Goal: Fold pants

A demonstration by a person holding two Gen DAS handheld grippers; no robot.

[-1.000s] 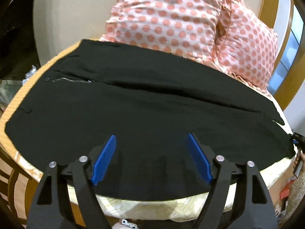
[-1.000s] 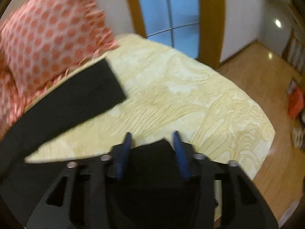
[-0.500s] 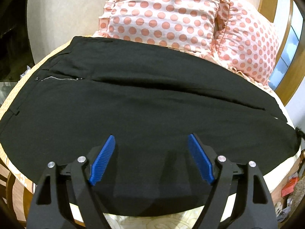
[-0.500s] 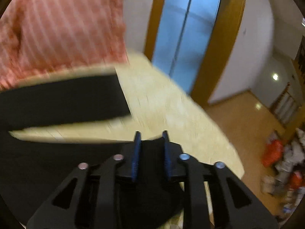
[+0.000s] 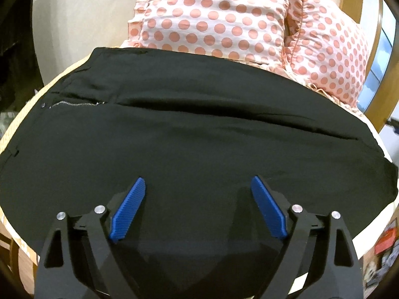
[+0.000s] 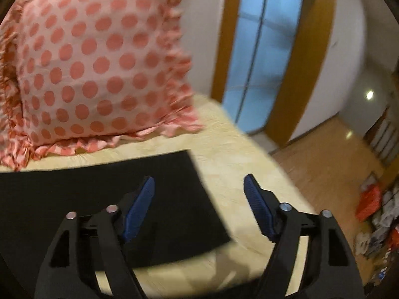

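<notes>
Black pants lie flat across the yellow bed, waist and zipper at the left, both legs stretching right. My left gripper is open and empty, low over the near leg. In the right wrist view the leg hems lie flat on the bedspread. My right gripper is open and empty above the hem's right edge; its left finger is over the cloth, its right finger over the bedspread.
Two pink polka-dot pillows stand behind the pants. The bed's right edge drops to a wooden floor. A glass door with wooden frame is beyond. Clutter lies on the floor at the right.
My right gripper, shut on a black pant leg end before, has opened and let it go; the hems now lie together. My left gripper has moved closer over the pants, still open.
</notes>
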